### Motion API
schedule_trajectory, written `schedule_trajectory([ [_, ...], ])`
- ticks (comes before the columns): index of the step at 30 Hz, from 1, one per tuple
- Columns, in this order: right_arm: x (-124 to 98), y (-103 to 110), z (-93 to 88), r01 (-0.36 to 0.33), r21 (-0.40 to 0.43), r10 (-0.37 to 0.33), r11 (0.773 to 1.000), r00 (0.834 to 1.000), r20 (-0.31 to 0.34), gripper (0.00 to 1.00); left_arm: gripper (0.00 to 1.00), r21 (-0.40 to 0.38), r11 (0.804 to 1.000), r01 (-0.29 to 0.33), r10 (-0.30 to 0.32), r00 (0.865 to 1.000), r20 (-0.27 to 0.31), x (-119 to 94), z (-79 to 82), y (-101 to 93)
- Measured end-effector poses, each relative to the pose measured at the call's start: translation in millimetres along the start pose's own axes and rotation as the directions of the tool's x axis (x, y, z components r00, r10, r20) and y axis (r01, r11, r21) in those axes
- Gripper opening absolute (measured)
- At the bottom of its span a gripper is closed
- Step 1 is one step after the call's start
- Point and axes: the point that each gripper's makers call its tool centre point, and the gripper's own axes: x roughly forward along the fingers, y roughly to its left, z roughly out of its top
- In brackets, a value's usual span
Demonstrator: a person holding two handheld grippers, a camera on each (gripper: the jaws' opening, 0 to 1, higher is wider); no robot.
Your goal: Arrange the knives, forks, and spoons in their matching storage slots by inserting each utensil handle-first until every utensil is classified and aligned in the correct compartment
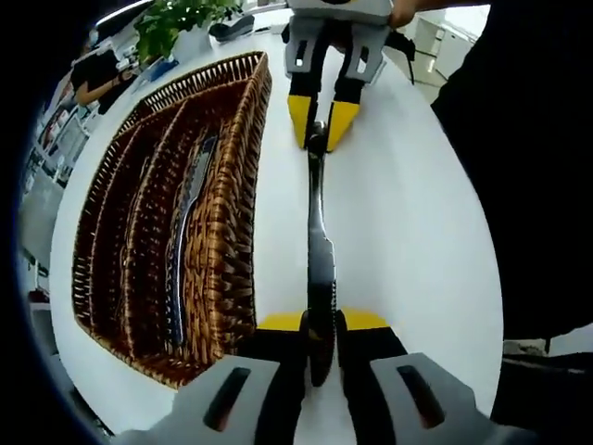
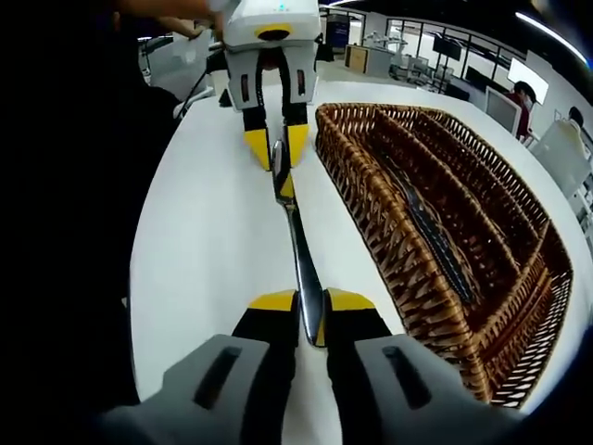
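Right now both grippers hold one utensil (image 1: 321, 250) between them, above the white table (image 1: 408, 222) and just beside the wicker tray (image 1: 236, 185). Seen from the left gripper view, the left gripper (image 1: 321, 324) is clamped on the broader end of the utensil, while the right gripper (image 1: 322, 125) comes in from the far side and pinches the thin end with its yellow tips. Seen from the right gripper view, the right gripper (image 2: 311, 311) grips the slim metal shaft (image 2: 301, 250), and the left gripper (image 2: 276, 148) closes on the other end. I cannot tell whether the piece is a knife, fork or spoon.

The tray (image 2: 371, 213) is a long brown woven basket split lengthwise by wicker walls into narrow slots. One slot near the middle holds some metal cutlery (image 1: 185, 222), lying along the slot; it shows as dark, shiny strips (image 2: 435, 241) in the right gripper view, and its kind is too small to tell. The slot nearest the held utensil looks bare of metal.

A green plant (image 1: 181, 20) stands at the far end of the table, beyond the tray.
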Motion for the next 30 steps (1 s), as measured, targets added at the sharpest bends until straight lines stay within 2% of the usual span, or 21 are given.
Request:
schedule_trajectory([
  [3,-0.5,1.6,-0.1,-0.012,0.012,0.013,1.000,1.000,-0.009,0.09,0.10,0.011,1.000,-0.001,0.001,1.000,-0.012,-0.1,1.3,-0.9],
  [10,0.7,10.2,-0.2,-0.007,-0.059,0.004,0.998,0.999,-0.046,0.12,0.09,-0.001,1.000,0.009,-0.009,1.000,-0.025,-9.0,4.4,-6.1],
  [11,1.5,10.6,5.1,0.000,-0.073,-0.002,0.997,1.000,-0.029,0.14,0.09,-0.002,1.000,0.005,-0.005,1.000,-0.023,-12.1,6.1,-4.6],
  [13,-0.4,17.8,6.1,-0.003,-0.059,0.001,0.998,0.999,-0.036,0.21,0.09,-0.008,1.000,0.008,-0.008,1.000,-0.025,-20.5,10.6,-2.2],
  [18,8.0,19.3,12.2,0.003,-0.081,-0.005,0.997,1.000,-0.025,0.22,0.09,-0.010,1.000,0.026,-0.026,0.999,-0.039,-34.2,18.5,-2.9],
  [19,10.4,17.9,14.7,0.009,-0.088,-0.011,0.996,1.000,-0.024,0.23,0.09,-0.009,1.000,0.029,-0.029,0.999,-0.045,-35.9,18.8,-3.8],
  [21,12.7,11.7,20.8,0.068,-0.118,-0.069,0.991,0.998,-0.009,0.26,0.09,-0.007,1.000,0.028,-0.028,0.999,-0.046,-38.2,20.1,-4.2],
  [22,15.1,15.8,23.6,0.057,-0.120,-0.057,0.991,0.998,0.002,0.27,0.09,-0.007,1.000,0.027,-0.028,0.999,-0.045,-39.0,20.7,-4.9],
  [25,18.4,16.0,27.6,0.079,-0.126,-0.079,0.989,0.997,0.010,0.25,0.10,-0.007,0.999,0.033,-0.033,0.998,-0.051,-38.6,19.0,-7.6],
  [26,18.7,15.5,28.9,0.095,-0.163,-0.096,0.982,0.995,0.006,0.24,0.10,-0.006,0.999,0.032,-0.033,0.998,-0.051,-38.7,19.2,-8.3],
  [29,23.9,19.5,28.3,0.079,-0.163,-0.081,0.983,0.997,-0.007,0.15,0.10,-0.005,0.999,0.032,-0.032,0.998,-0.054,-39.5,18.7,-9.2],
  [30,25.9,21.1,29.2,0.077,-0.187,-0.080,0.979,0.997,-0.005,0.12,0.10,-0.006,1.000,0.031,-0.031,0.998,-0.051,-39.7,18.5,-8.6],
])
